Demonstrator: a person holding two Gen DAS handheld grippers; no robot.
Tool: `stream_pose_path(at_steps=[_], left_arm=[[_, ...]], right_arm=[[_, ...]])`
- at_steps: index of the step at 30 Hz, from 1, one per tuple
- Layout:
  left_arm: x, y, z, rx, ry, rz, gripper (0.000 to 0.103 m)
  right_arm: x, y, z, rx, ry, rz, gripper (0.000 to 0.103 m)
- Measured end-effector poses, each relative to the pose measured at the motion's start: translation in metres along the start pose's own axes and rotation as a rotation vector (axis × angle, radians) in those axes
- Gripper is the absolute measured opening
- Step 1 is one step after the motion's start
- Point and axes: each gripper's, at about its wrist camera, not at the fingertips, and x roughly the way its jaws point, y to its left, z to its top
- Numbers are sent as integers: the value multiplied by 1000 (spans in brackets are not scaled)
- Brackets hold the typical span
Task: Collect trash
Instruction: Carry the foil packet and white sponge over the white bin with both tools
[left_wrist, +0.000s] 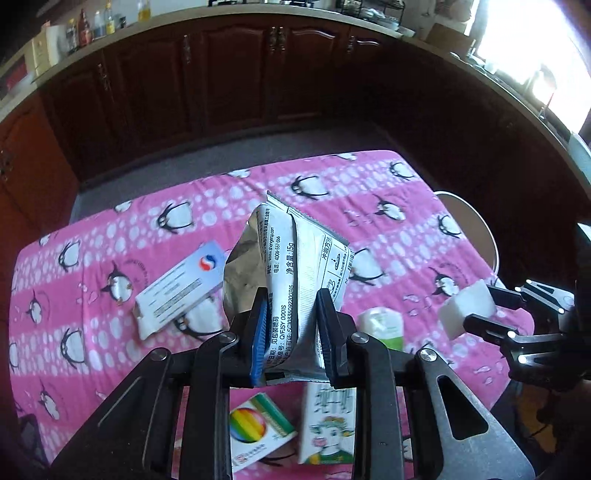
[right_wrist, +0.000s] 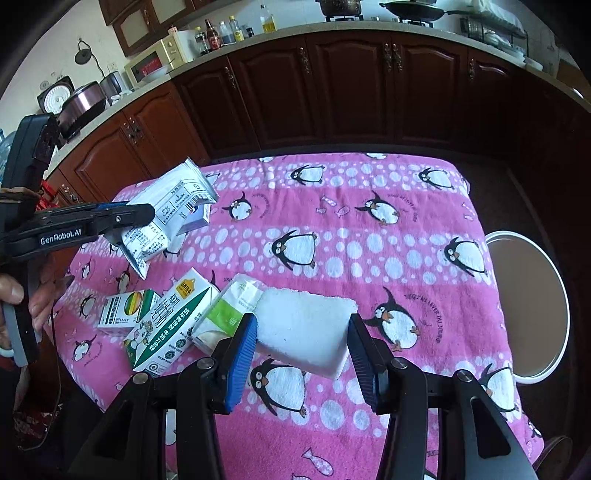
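A dark-wood kitchen surrounds a bench draped in a pink penguin-print cloth (right_wrist: 369, 229). The left tool (left_wrist: 290, 328) is clenched on a crumpled silver foil sachet (left_wrist: 284, 258), lifted clear above the bench's left side. The right tool (right_wrist: 301, 350) grips a white rectangular foam block (right_wrist: 306, 328), raised above the near edge. A green-and-white milk carton (right_wrist: 166, 328), a small rainbow-printed box (right_wrist: 127, 308) and a green-and-white tissue pack (right_wrist: 225, 314) lie together near the bench's near-left corner.
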Motion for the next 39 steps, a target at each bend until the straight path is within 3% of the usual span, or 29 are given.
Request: stream_pose_path(at_steps=[10,20,30,39], left_arm=[[12,-56,21,75,1,-28,23],[36,-129,46,171,9,-79,23],[74,-196,67,248,48,-134,23],[104,-234,82,270,77,-164,23]], right_arm=[[-19,-47,6,74,-44,-50,48],[-43,-114,5,161,-80,-159,48],[-51,-185,-8,272,-73,-247,48],[-51,-219,-20,331,-55,-275,48]])
